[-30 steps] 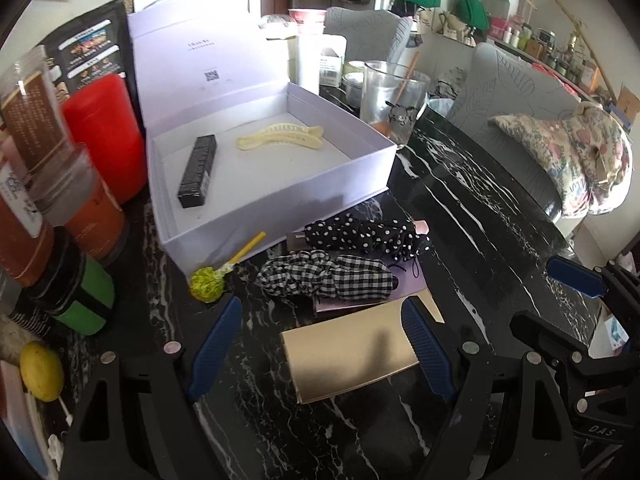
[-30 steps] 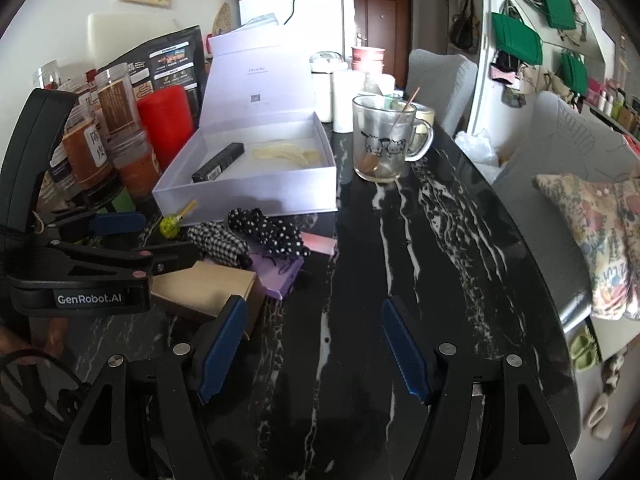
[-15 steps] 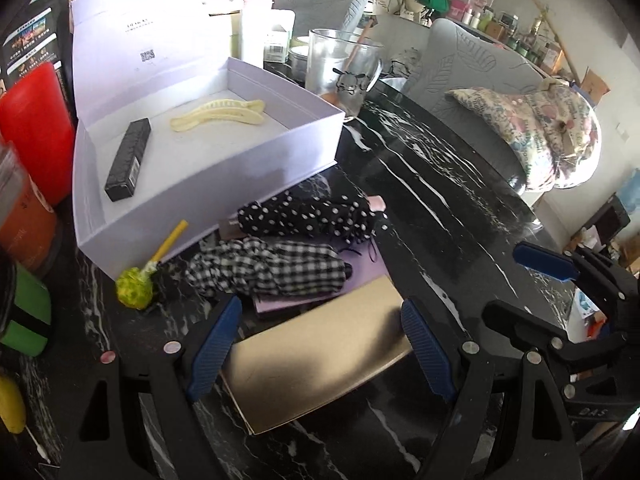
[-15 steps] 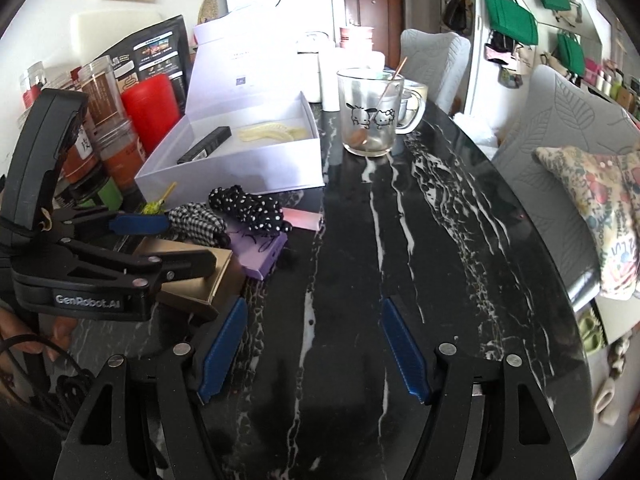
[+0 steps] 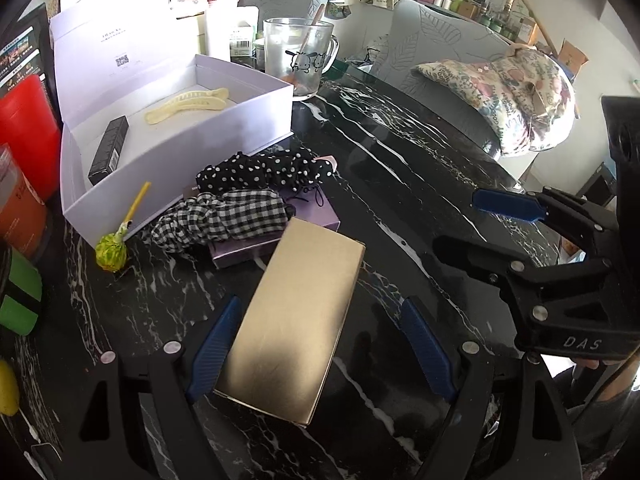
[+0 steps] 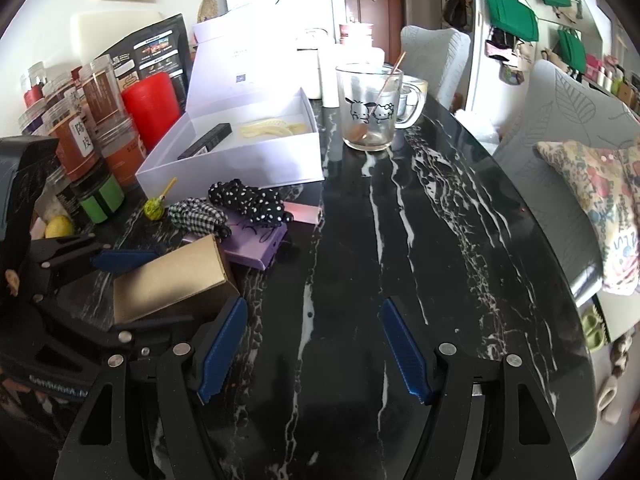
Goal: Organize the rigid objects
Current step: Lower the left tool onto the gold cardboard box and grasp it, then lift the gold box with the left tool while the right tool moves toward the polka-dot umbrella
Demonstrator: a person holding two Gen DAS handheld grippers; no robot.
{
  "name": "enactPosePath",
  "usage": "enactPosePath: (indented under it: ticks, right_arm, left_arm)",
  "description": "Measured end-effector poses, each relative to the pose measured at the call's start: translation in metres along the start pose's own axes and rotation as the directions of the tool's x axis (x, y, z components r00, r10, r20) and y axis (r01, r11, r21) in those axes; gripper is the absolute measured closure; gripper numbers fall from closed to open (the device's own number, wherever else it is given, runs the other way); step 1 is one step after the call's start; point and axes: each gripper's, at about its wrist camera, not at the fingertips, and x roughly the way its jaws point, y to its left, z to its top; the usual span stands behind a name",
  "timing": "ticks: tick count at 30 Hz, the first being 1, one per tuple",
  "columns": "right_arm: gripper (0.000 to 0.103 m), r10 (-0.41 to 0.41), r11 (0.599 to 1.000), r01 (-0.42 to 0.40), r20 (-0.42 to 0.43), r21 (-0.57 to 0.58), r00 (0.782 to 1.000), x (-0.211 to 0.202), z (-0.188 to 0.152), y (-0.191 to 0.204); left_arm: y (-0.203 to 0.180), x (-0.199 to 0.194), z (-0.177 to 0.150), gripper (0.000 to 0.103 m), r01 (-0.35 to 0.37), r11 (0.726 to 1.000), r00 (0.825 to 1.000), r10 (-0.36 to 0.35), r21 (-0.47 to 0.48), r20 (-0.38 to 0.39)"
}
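A gold box lies on the black marble table, its near end between the fingers of my open left gripper; the left finger is at its edge, the right stands clear. The box also shows in the right wrist view. Beyond it sit a purple box, a checked scrunchie, a dotted scrunchie and a green lollipop. An open white box holds a black tube and a cream hair clip. My right gripper is open and empty over bare table.
A glass mug stands behind the white box. Jars and a red canister crowd the left edge. A green-banded jar and a lemon sit near the lollipop. A chair with a floral cushion stands to the right.
My left gripper has moved forward and turned, so the gold box now lies lengthwise between its fingers. My right gripper has shifted slightly nearer the left one.
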Motion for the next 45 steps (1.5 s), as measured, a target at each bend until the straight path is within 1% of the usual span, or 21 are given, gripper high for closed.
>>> enactPosePath:
  ticks: [4,5,7,8,9,10,12,13,15,20,24,28,32,34,39,42,45]
  right_arm:
    - [0.032,-0.008,1.0,0.008,-0.002,0.002,1.0,0.0,-0.001,-0.002]
    - [0.032,-0.008,1.0,0.008,-0.003,0.003,1.0,0.0,-0.001,-0.002]
    - [0.032,-0.011,1.0,0.011,-0.005,0.006,1.0,0.0,-0.002,-0.003]
    - [0.032,-0.014,1.0,0.014,-0.006,0.007,1.0,0.001,-0.002,-0.004]
    - [0.032,-0.017,1.0,0.017,-0.008,0.01,1.0,0.002,-0.002,-0.005]
    - [0.032,-0.017,1.0,0.017,-0.01,0.013,1.0,0.003,-0.002,-0.006]
    - [0.032,-0.017,1.0,0.017,-0.014,0.017,1.0,0.004,-0.002,-0.007]
    - [0.032,-0.015,1.0,0.015,-0.015,0.018,1.0,0.006,-0.001,-0.007]
    - [0.032,-0.009,1.0,0.01,-0.016,0.016,1.0,0.008,0.0,-0.006]
    - [0.032,0.013,1.0,-0.013,-0.018,-0.008,1.0,0.017,0.007,0.002]
    - [0.032,0.044,0.998,-0.045,-0.029,-0.034,0.999,0.026,0.013,0.013]
    - [0.032,0.073,0.995,-0.075,-0.036,-0.069,0.997,0.035,0.021,0.028]
    - [0.033,0.093,0.991,-0.095,-0.028,-0.091,0.995,0.042,0.032,0.039]
    - [0.033,0.087,0.991,-0.089,-0.022,-0.098,0.996,0.045,0.038,0.04]
    - [0.035,0.036,0.994,-0.037,-0.019,-0.105,0.999,0.052,0.052,0.034]
    - [0.035,-0.001,0.995,-0.002,-0.026,-0.104,1.0,0.055,0.059,0.027]
    - [0.036,0.004,0.993,-0.006,-0.019,-0.115,1.0,0.058,0.063,0.024]
  left_arm:
    - [-0.007,0.002,-0.006,0.021,-0.044,0.999,0.998,0.044,0.001,0.033]
    - [-0.007,0.002,-0.006,0.023,-0.046,0.999,0.998,0.046,-0.002,0.037]
    - [-0.007,0.004,-0.008,0.036,-0.063,0.998,0.997,0.064,-0.022,0.041]
    - [-0.006,0.005,-0.008,0.041,-0.071,0.997,0.997,0.072,-0.033,0.041]
    - [-0.002,0.005,-0.008,0.055,-0.083,0.994,0.995,0.086,-0.069,0.053]
    - [0.003,0.004,-0.009,0.058,-0.076,0.992,0.995,0.082,-0.103,0.062]
    - [0.009,0.002,-0.01,0.059,-0.05,0.99,0.996,0.06,-0.135,0.072]
    - [0.009,0.001,-0.011,0.059,-0.056,0.989,0.995,0.067,-0.139,0.072]
    - [0.01,-0.001,-0.014,0.059,-0.09,0.986,0.992,0.101,-0.141,0.072]
    - [0.023,-0.012,-0.024,0.059,-0.127,0.975,0.988,0.141,-0.183,0.063]
    - [0.04,-0.023,-0.034,0.059,-0.191,0.955,0.976,0.209,-0.228,0.058]
    - [0.06,-0.028,-0.042,0.059,-0.207,0.935,0.971,0.231,-0.287,0.054]
    - [0.074,-0.032,-0.045,0.059,-0.241,0.918,0.962,0.27,-0.316,0.048]
    - [0.081,-0.034,-0.045,0.059,-0.252,0.911,0.959,0.281,-0.328,0.045]
    - [0.096,-0.037,-0.042,0.059,-0.246,0.897,0.959,0.28,-0.367,0.042]
    - [0.097,-0.039,-0.036,0.059,-0.217,0.901,0.964,0.258,-0.376,0.061]
    - [0.095,-0.037,-0.029,0.059,-0.214,0.907,0.965,0.254,-0.362,0.067]
